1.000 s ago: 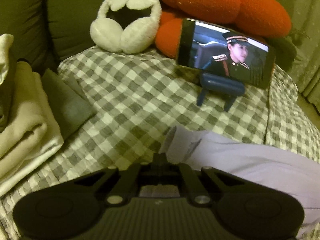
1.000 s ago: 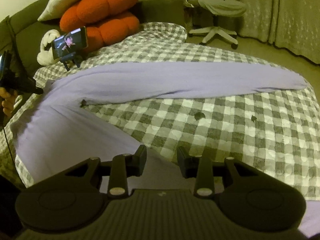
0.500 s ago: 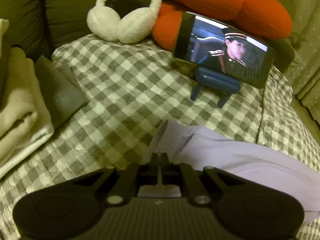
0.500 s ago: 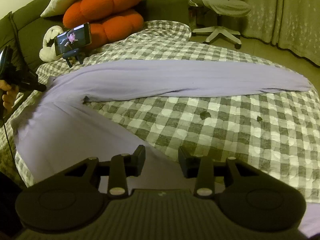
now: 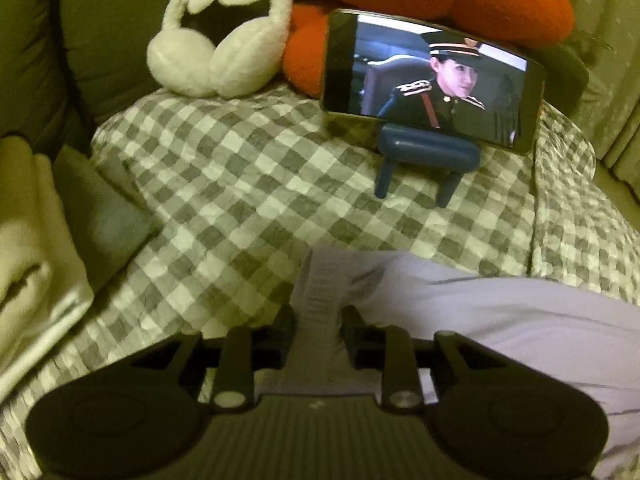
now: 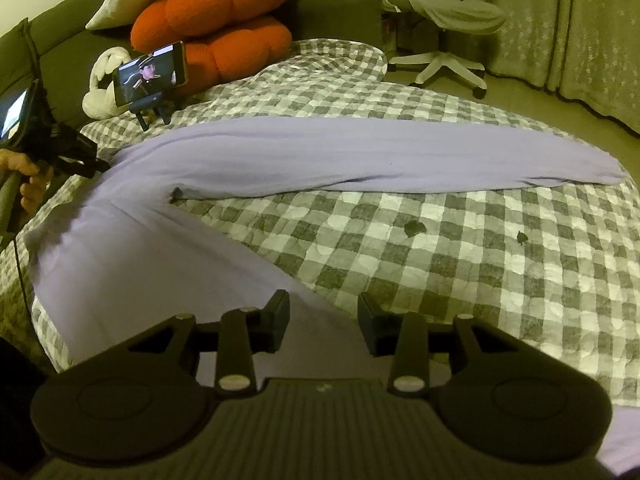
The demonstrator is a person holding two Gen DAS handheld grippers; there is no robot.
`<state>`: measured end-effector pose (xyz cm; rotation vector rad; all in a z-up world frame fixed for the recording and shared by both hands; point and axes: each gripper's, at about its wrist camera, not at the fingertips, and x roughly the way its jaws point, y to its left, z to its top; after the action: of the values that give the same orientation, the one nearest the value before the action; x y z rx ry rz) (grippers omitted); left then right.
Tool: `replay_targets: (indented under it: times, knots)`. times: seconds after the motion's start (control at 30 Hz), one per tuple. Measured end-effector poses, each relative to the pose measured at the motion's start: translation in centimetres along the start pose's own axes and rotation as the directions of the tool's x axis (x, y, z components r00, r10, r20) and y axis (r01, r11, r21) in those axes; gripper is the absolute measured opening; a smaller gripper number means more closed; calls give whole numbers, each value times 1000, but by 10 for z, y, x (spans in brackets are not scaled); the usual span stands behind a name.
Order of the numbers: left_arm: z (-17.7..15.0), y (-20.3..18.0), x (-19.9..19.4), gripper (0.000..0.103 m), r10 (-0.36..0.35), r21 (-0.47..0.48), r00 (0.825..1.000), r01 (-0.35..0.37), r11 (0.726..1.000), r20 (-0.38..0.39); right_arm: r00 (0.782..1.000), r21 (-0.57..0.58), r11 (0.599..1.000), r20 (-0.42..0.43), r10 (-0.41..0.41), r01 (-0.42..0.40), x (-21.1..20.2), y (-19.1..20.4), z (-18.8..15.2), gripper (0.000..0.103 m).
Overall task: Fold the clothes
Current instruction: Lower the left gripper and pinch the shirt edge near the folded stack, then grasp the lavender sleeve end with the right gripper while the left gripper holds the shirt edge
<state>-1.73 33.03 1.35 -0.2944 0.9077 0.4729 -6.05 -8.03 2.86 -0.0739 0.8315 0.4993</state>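
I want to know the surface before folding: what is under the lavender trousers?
Under the lavender trousers lies a grey and white checked quilt, visible all around them and between the two legs. The part of the quilt directly beneath the fabric is covered, so anything there cannot be seen.

- Grey-and-white checked quilt (image 6: 460,264) covering the bed.
- Phone showing a video (image 5: 432,80) on a blue stand (image 5: 424,160).
- White fluffy earmuffs (image 5: 220,36) beside orange lobed cushions (image 6: 216,20).
- Folded cream cloth (image 5: 36,240) at left.
- Grey office chair (image 6: 444,32) near curtains (image 6: 580,28).
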Motion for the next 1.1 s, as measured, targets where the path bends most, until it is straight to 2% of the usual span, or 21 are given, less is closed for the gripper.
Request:
replay_targets:
  times: [0.13,0.2,0.3,0.57,0.7,0.87,0.93,1.0,1.1]
  knots:
    - [1,-1,-1,19,13,17,1000,-13,1000,10,1000,0,1000,2,2,-2,-1,0,0,42]
    - [2,0,-3,8,14,8,1000,-14,1000,14,1000,0,1000,3,3,-3,-1,0,0,42]
    - [4,2,-6,7,28,2,999,-28,1000,31,1000,1,1000,4,5,-5,-1,0,0,42]
    - [6,3,-8,7,39,10,998,-40,999,56,1000,1,1000,8,3,-3,-2,0,0,42]
    - [4,-3,-3,7,100,60,992,-105,993,74,1000,3,1000,10,0,0,-2,-1,1,42]
    - [5,-4,-2,7,102,60,991,-107,992,85,1000,9,1000,11,-11,11,-1,-3,2,42]
    - [5,-3,-1,9,98,62,992,-104,993,83,1000,13,1000,12,-16,16,0,-4,2,42]
    - [4,-4,1,16,99,76,992,-105,992,79,1000,16,1000,13,-21,21,0,-6,2,42]
    - [3,-6,1,18,104,95,992,-111,989,74,999,22,999,14,-29,29,1,-8,3,42]
